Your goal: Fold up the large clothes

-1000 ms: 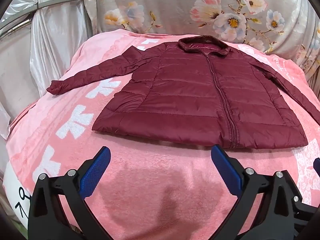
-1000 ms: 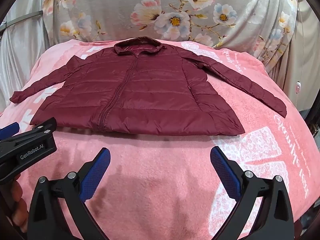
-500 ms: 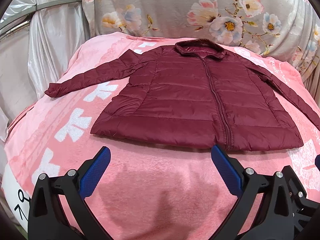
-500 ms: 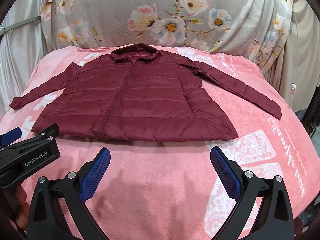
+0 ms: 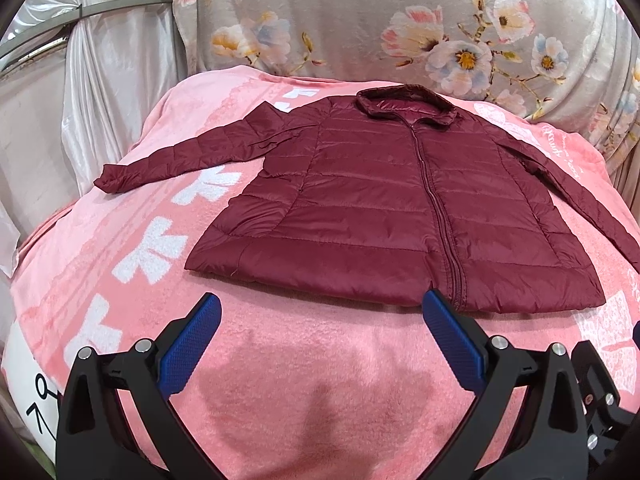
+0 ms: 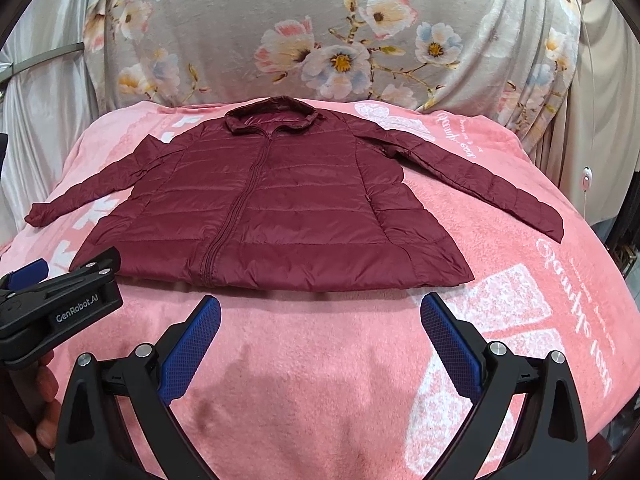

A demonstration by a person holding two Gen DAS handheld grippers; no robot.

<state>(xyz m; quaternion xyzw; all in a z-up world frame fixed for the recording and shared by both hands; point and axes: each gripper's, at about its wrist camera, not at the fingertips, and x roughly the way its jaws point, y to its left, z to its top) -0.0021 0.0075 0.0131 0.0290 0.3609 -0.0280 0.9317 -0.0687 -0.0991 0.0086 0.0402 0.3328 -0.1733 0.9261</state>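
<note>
A dark red quilted jacket [image 5: 392, 208] lies flat and zipped on the pink blanket [image 5: 304, 360], collar at the far side, both sleeves spread out to the sides. It also shows in the right wrist view [image 6: 272, 208]. My left gripper [image 5: 320, 312] is open and empty, above the blanket just short of the jacket's hem. My right gripper [image 6: 320, 312] is open and empty, also just short of the hem. The left gripper's body [image 6: 60, 300] shows at the left edge of the right wrist view.
A grey floral cloth [image 6: 340, 40] covers the backing behind the blanket. Pale curtains [image 5: 80, 80] hang at the left. The blanket falls away at its left, right and near edges. A white cable with a switch [image 6: 586, 178] hangs at the right.
Both grippers have pulled back and risen a little, so the jacket sits farther off and more of it shows. Both jaws stayed open.
</note>
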